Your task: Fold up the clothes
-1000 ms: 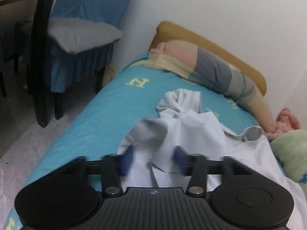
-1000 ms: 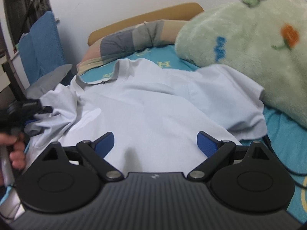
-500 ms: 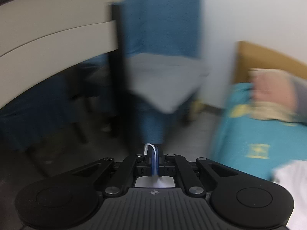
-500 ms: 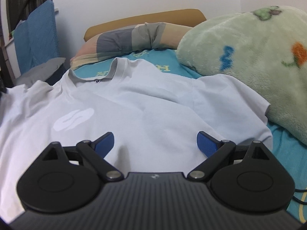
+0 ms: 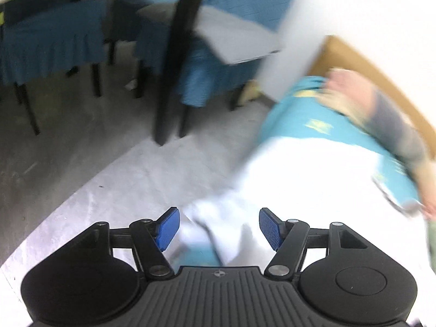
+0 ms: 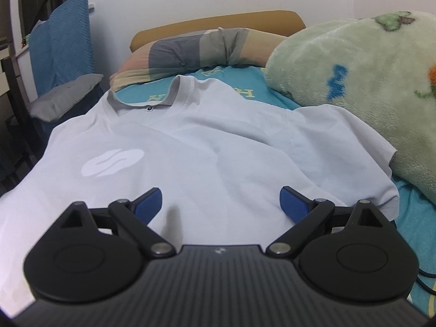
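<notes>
T-shirt point(image 6: 207, 158) spread flat on my teal bedsheet point(image 6: 414, 218), sleeve edge point(image 5: 218, 226) hanging off the bedside, left claw point(image 5: 219, 227) opening around it without touching, right claw point(image 6: 220, 204) spread wide over the hem, bare floor point(image 5: 109, 179) alongside

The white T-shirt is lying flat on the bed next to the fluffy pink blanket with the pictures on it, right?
Not quite. The blanket is pale green, not pink. The right wrist view shows it, fluffy and patterned, lying beside the white T-shirt spread flat on the bed.
</notes>
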The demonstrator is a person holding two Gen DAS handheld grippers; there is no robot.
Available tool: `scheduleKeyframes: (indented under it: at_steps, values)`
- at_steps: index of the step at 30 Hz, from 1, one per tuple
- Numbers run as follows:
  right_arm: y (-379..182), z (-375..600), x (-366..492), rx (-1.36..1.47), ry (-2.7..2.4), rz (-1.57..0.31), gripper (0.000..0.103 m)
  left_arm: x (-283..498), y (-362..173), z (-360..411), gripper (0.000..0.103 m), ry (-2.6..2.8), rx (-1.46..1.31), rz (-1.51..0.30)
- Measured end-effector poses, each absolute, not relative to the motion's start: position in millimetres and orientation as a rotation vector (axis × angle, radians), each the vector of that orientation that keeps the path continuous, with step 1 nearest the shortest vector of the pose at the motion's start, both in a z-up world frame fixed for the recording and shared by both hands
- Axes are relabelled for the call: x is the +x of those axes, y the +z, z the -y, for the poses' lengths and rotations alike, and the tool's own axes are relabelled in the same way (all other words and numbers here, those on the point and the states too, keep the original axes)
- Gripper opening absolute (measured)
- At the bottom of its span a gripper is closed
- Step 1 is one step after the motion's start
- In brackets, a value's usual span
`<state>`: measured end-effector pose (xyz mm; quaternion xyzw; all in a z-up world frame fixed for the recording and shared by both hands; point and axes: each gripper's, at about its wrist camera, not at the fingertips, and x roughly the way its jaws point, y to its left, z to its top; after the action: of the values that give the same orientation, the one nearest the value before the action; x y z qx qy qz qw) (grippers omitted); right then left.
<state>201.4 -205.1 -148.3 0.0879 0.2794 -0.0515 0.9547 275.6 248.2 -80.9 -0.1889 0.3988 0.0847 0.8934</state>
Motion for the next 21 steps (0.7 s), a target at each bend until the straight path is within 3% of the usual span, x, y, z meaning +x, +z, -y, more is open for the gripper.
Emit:
scheduleKeyframes:
  at_steps: [1,6,8,14,21]
  values:
    - [-146.2,205.6,199.9,0.182,-0.096,-0.563,0.095,260.0,-69.0,-231.1,0.077,0.169,-0.355,-0.813]
    - [-131.2,213.1,188.1,0.212,-0.063,-0.528,0.095,190.6,1.1,-145.8,0.083,0.050,-0.223,-0.713]
    - [-123.0,221.1,181.1,0.256,-0.055,-0.508,0.095,168.0,19.7,-126.3,0.093,-0.005,-0.226,-0.689]
    - [-109.2,285.2,146.6,0.605,-0.076,-0.446,0.095,113.6,3.7,-86.5,0.097,-0.085,-0.240,-0.669]
    - [-152.7,345.9,126.0,1.111,-0.113,-0.466,0.096,99.1,-21.1,-87.5,0.097,-0.062,-0.221,-0.722]
